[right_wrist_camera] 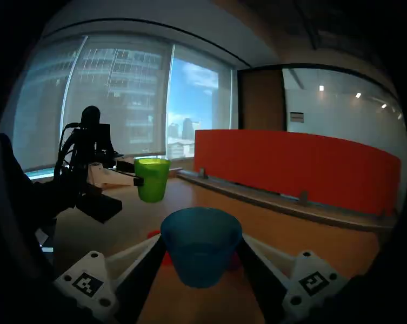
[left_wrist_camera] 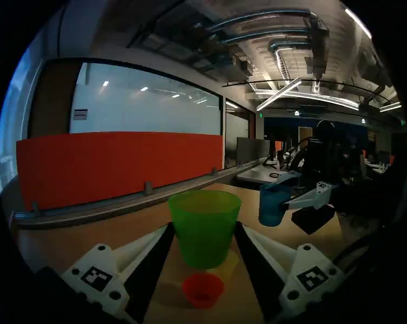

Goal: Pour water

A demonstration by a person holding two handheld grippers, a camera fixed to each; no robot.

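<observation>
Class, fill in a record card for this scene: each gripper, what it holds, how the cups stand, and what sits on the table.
Left gripper: fingers shut on green cup, upright
Right gripper: fingers shut on blue cup, upright
On table: small red cup, seen beneath the green cup
Water: cannot tell

1. Wood-tone surface [left_wrist_camera: 68,237] w/ grey rail [left_wrist_camera: 122,202] along far edge.
2. Orange partition [left_wrist_camera: 122,162] stands just behind rail.
3. Pale glass wall [left_wrist_camera: 149,100] above partition, reflecting ceiling spots; brown wood panel [right_wrist_camera: 262,100] beside it.
4. Open ceiling: exposed ducts [left_wrist_camera: 268,32], long strip lights [left_wrist_camera: 279,93].
5. Big windows [right_wrist_camera: 122,97], partly hazy; high-rise bldgs & blue sky outside.
6. More desks [left_wrist_camera: 257,174] in dim bkgd.
</observation>
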